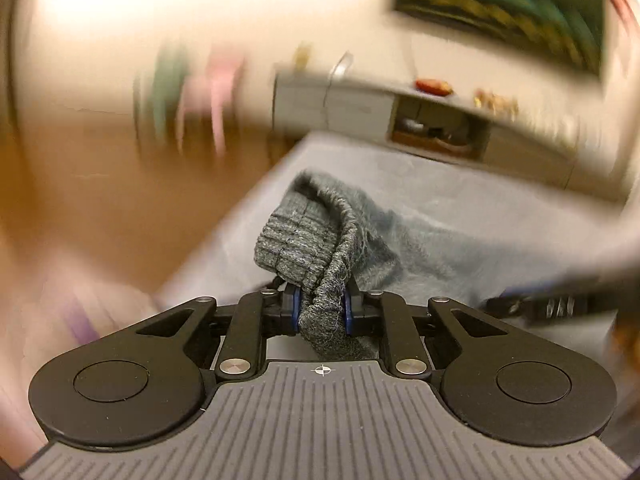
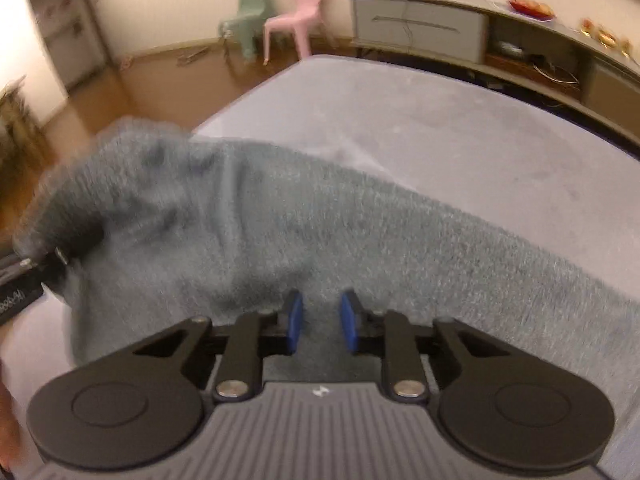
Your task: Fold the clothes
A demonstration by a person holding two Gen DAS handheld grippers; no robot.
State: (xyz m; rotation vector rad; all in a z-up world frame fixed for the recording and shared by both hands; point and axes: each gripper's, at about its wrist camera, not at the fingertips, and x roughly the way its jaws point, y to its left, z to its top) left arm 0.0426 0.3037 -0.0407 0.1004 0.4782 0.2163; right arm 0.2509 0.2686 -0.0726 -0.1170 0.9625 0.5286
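A grey knitted sweater [image 1: 320, 236] lies partly on a grey-covered table [image 1: 460, 184]. My left gripper [image 1: 322, 309] is shut on a bunched fold of it near the ribbed hem and holds it raised above the table's left edge. In the right wrist view the sweater [image 2: 280, 232] stretches across the table [image 2: 440, 120]. My right gripper [image 2: 320, 320] is closed onto the sweater's near edge, with cloth between the blue pads [image 2: 295, 320]. The left gripper shows at the left edge [image 2: 24, 276], blurred.
A long grey sideboard [image 2: 420, 24] with small items stands behind the table. A pink chair [image 2: 298, 12] and a green chair [image 2: 248, 20] stand on the brown floor [image 2: 160, 80] at the far left. The left wrist view is motion-blurred.
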